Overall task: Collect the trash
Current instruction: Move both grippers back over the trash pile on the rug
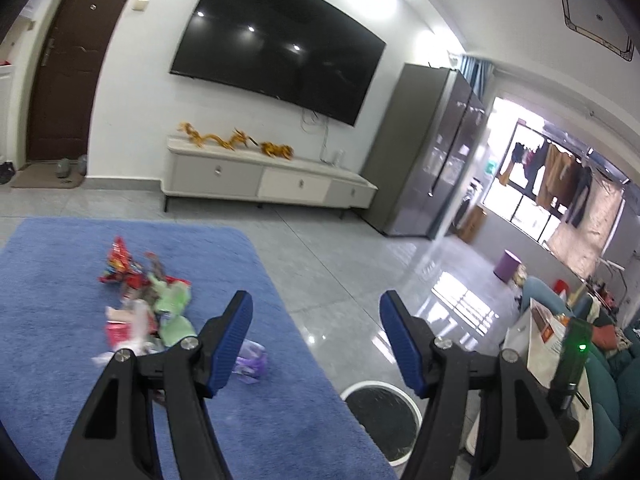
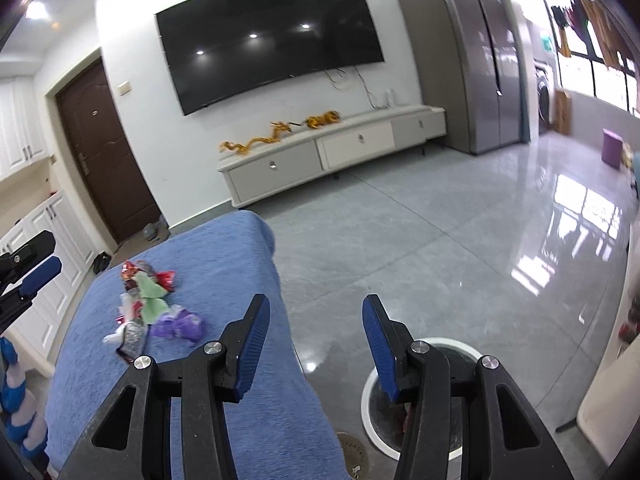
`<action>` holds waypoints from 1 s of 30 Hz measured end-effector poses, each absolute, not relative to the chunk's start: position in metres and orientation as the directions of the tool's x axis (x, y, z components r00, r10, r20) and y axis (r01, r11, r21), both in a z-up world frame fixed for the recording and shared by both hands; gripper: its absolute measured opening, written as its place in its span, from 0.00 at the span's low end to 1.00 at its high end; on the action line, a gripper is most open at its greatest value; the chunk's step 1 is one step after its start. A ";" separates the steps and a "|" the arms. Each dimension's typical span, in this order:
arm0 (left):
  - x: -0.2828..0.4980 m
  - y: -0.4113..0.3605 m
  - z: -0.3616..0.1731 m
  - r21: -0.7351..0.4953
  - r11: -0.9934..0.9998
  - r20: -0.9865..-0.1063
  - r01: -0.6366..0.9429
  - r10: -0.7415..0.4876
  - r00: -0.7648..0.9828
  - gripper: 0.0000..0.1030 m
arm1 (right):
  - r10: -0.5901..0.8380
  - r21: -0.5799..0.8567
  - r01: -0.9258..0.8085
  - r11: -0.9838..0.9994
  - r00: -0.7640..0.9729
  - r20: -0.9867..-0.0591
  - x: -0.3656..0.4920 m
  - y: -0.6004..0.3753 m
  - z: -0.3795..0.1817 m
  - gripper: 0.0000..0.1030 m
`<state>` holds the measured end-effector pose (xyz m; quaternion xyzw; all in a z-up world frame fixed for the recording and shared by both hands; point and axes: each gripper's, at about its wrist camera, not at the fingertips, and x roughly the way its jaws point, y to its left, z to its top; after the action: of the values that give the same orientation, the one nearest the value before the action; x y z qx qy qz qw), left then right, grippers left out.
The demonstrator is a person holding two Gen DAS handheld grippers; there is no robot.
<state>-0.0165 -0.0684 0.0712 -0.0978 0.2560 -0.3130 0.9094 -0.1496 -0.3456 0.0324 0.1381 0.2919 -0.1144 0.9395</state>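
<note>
A pile of snack wrappers (image 1: 142, 300), red, green and white, lies on a blue cloth-covered table (image 1: 60, 280); a purple wrapper (image 1: 252, 360) lies beside it. The pile also shows in the right wrist view (image 2: 148, 300), with the purple wrapper (image 2: 180, 324). A white-rimmed trash bin (image 1: 380, 416) stands on the floor right of the table; it shows too in the right wrist view (image 2: 424, 400). My left gripper (image 1: 316, 320) is open and empty above the table's right edge. My right gripper (image 2: 316, 324) is open and empty, between table edge and bin. The left gripper's fingers (image 2: 36, 276) show at the far left.
A grey tiled floor (image 2: 440, 240) stretches to a TV cabinet (image 2: 332, 152) under a wall TV. A grey fridge (image 2: 472, 60) stands at the right. A white table with a box (image 1: 548, 344) and teal chairs stand right of the bin. A purple stool (image 2: 612, 148) stands far right.
</note>
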 end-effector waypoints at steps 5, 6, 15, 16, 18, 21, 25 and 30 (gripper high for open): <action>-0.021 -0.046 0.082 -0.301 0.814 -0.387 0.497 -0.581 0.716 0.62 | -0.135 0.160 0.264 0.951 0.823 -0.552 -0.151 -0.329 0.048 0.46; -0.022 -0.040 0.084 -0.291 0.822 -0.384 0.489 -0.569 0.727 0.62 | -0.136 0.153 0.258 0.954 0.827 -0.546 -0.150 -0.327 0.050 0.47; 0.000 0.014 0.081 -0.234 0.910 -0.383 0.344 -0.411 0.827 0.62 | -0.096 0.155 0.217 0.964 0.824 -0.558 -0.133 -0.321 0.037 0.48; 0.005 0.019 0.076 -0.230 0.916 -0.396 0.329 -0.397 0.828 0.62 | -0.083 0.158 0.208 0.965 0.818 -0.569 -0.126 -0.321 0.031 0.48; 0.017 0.026 0.060 -0.215 0.931 -0.435 0.295 -0.362 0.825 0.62 | -0.060 0.164 0.192 0.968 0.807 -0.588 -0.118 -0.317 0.020 0.48; 0.036 0.034 0.031 -0.201 0.947 -0.507 0.249 -0.318 0.801 0.62 | -0.016 0.174 0.158 0.972 0.782 -0.623 -0.101 -0.310 0.000 0.48; 0.054 0.035 -0.007 -0.236 0.941 -0.592 0.242 -0.337 0.732 0.62 | 0.051 0.191 0.101 0.976 0.750 -0.659 -0.078 -0.298 -0.021 0.48; 0.052 0.020 -0.047 -0.274 0.910 -0.658 0.310 -0.413 0.630 0.62 | 0.145 0.217 0.009 0.976 0.716 -0.683 -0.046 -0.277 -0.040 0.48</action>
<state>0.0522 0.0201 -0.0474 -0.0671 0.3802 -0.2007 0.9004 -0.0458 -0.2773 -0.0405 0.1028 0.3752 0.0369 0.9205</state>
